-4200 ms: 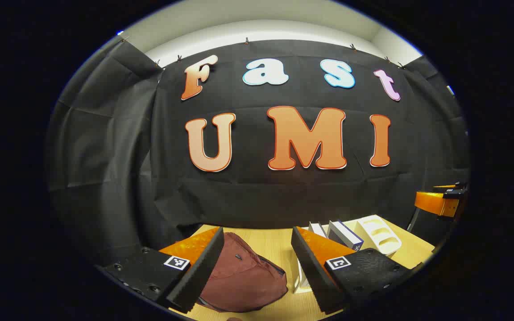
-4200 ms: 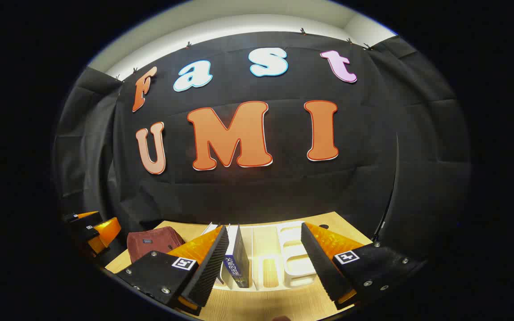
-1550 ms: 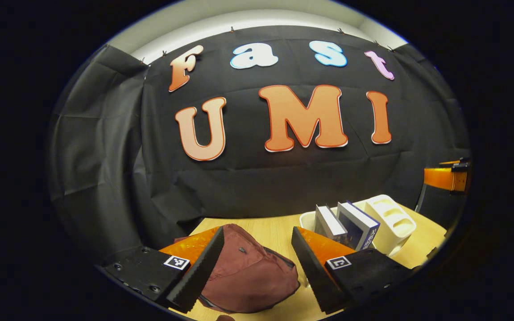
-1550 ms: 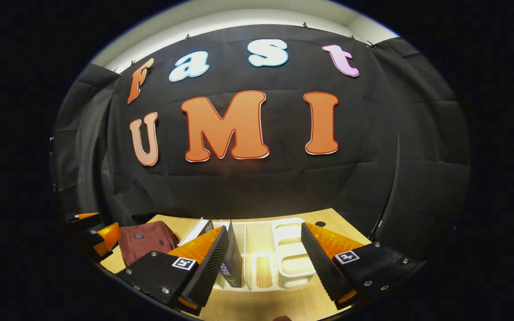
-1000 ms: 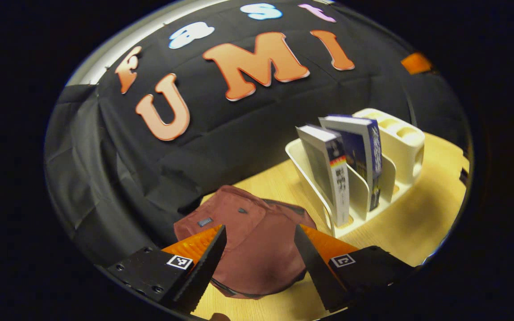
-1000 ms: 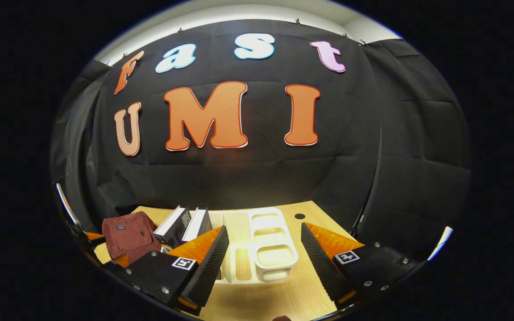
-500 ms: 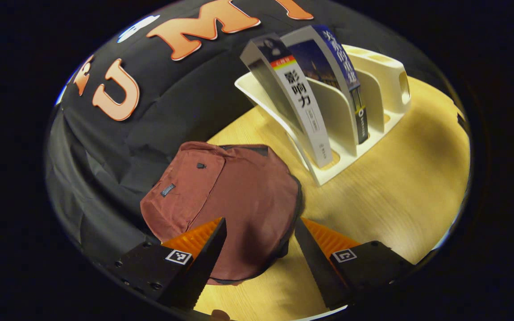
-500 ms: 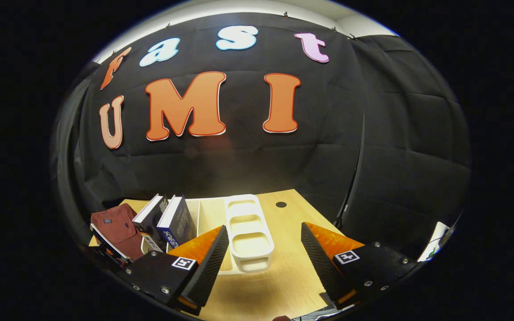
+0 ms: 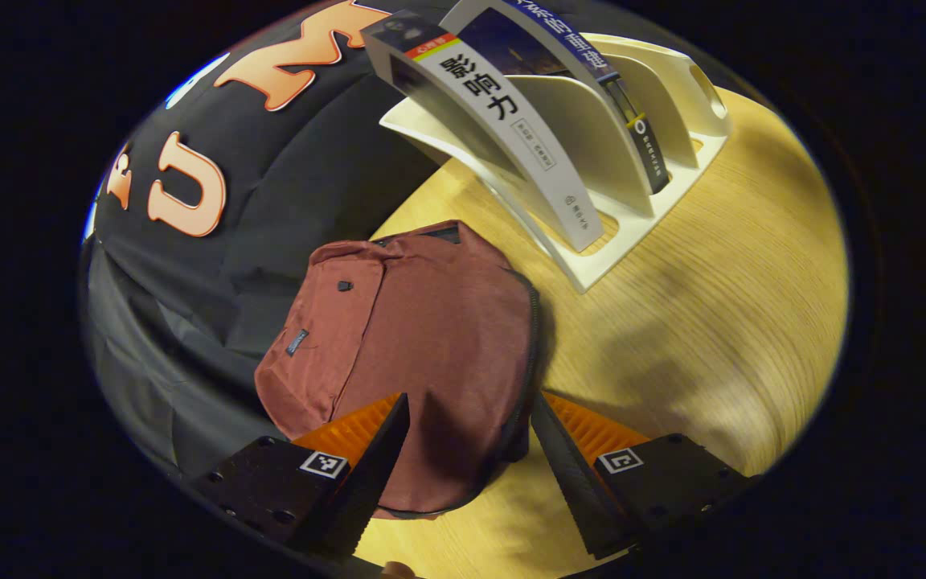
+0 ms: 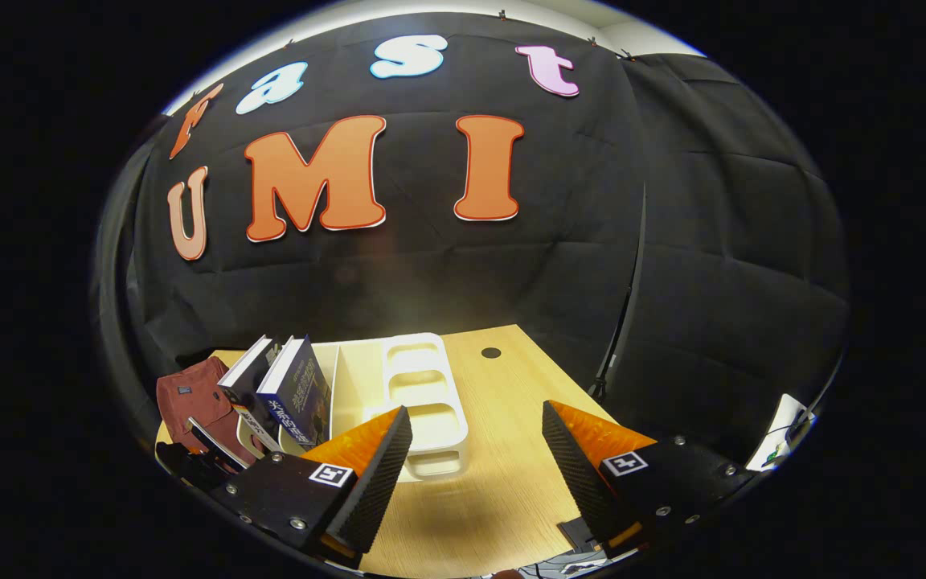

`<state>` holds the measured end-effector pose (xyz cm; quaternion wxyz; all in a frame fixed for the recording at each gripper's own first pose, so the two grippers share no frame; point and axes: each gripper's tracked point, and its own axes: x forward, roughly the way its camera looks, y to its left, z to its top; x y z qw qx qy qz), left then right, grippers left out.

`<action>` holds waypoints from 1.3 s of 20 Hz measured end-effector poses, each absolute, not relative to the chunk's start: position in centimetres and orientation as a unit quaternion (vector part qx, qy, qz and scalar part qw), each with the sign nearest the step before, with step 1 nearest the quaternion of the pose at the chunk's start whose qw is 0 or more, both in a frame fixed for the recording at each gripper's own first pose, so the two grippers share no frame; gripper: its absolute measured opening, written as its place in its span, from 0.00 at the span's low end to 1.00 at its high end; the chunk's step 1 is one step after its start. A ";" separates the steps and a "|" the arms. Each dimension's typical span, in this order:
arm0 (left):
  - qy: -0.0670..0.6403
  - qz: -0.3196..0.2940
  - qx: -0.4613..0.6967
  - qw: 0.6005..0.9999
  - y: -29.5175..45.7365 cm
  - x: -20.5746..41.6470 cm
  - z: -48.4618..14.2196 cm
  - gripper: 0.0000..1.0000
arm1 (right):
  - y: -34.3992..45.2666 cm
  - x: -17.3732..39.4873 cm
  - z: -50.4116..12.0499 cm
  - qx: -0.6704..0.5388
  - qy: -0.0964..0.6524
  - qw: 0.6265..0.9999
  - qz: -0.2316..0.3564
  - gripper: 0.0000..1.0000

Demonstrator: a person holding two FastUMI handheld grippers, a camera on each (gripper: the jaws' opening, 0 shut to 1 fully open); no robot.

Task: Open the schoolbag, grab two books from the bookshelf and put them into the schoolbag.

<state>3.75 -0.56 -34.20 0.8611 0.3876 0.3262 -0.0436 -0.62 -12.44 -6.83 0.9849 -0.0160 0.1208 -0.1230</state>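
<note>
Two grippers: both are seen with fingers spread wide and nothing held between them.
Left gripper point(image 9: 463, 450): poised above the near end of the bag, jaws apart to either side of its rounded edge; whether the fingers touch the cloth cannot be told.
Right gripper point(image 10: 475, 458): held over bare tabletop, near the white rack, gripping nothing.
Schoolbag: a dark red fabric backpack point(image 9: 407, 346) laid flat on the pale wooden table point(image 9: 712, 305), a dark zip running along its right edge; the zip is judged closed, as no opening is seen.
Bookshelf: a white plastic desk rack with upright dividers point(image 9: 616, 233), set just beyond the bag and apart from it.
Books: a white-spined paperback point(image 9: 511, 121) and a dark blue paperback point(image 9: 583, 72) are leaned in neighbouring slots of the rack; in the right gripper view the blue book point(image 10: 294, 394) is seen at the rack's left end.
Done: nothing as yet, by the look of it.
Left: bag to be unzipped; both books to be lifted out and placed inside.
</note>
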 end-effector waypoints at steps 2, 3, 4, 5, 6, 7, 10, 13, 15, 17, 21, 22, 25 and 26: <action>0.326 -0.043 0.383 0.863 0.0 3.9 -33.9 0.97 | -11.8 -0.5 -7.2 -0.013 0.125 0.986 -0.110 0.97; 0.330 -0.043 0.378 0.864 0.1 3.8 -34.0 0.97 | -11.6 -0.4 -7.4 -0.011 0.128 0.986 -0.105 0.97; 0.333 -0.044 0.377 0.863 0.2 3.8 -34.0 0.97 | -11.4 -0.4 -7.6 -0.010 0.131 0.986 -0.100 0.97; 0.334 -0.043 0.380 0.861 0.2 3.9 -33.8 0.97 | -11.2 -0.4 -7.8 -0.010 0.134 0.986 -0.095 0.97; 0.331 -0.043 0.385 0.860 0.3 4.0 -33.4 0.97 | -11.1 -0.4 -7.8 -0.010 0.134 0.987 -0.091 0.97; 0.330 -0.044 0.388 0.859 0.3 4.0 -32.9 0.97 | -11.1 -0.3 -7.7 -0.010 0.133 0.987 -0.088 0.97; 0.332 -0.043 0.377 0.864 0.4 4.0 -31.7 0.95 | -11.4 -0.2 -7.6 -0.004 0.133 0.987 -0.085 0.97; 0.363 -0.050 0.344 0.864 0.5 3.8 -32.7 0.92 | -12.1 -0.2 -8.1 0.015 0.139 0.986 -0.086 0.97; 0.366 -0.058 0.333 0.867 -0.3 3.7 -33.0 0.80 | -12.5 -0.3 -8.3 0.022 0.142 0.986 -0.089 0.97; 0.369 -0.062 0.339 0.863 -0.8 3.6 -33.1 0.48 | -13.1 -0.5 -8.3 0.023 0.142 0.985 -0.093 0.97; 0.398 -0.060 0.345 0.848 -0.7 3.5 -33.7 0.06 | -13.8 -0.8 -7.6 0.028 0.130 0.987 -0.094 0.97; 0.403 -0.058 0.331 0.851 -0.8 3.6 -34.0 0.04 | -13.8 -0.8 -7.4 0.035 0.129 0.987 -0.090 0.97; 0.435 -0.067 0.308 0.844 -0.6 3.4 -34.3 0.02 | -13.3 -0.9 -7.3 0.065 0.126 0.987 -0.076 0.97; 0.437 -0.074 0.308 0.842 -0.6 3.5 -34.4 0.02 | -13.4 -0.7 -7.0 0.076 0.120 0.987 -0.077 0.97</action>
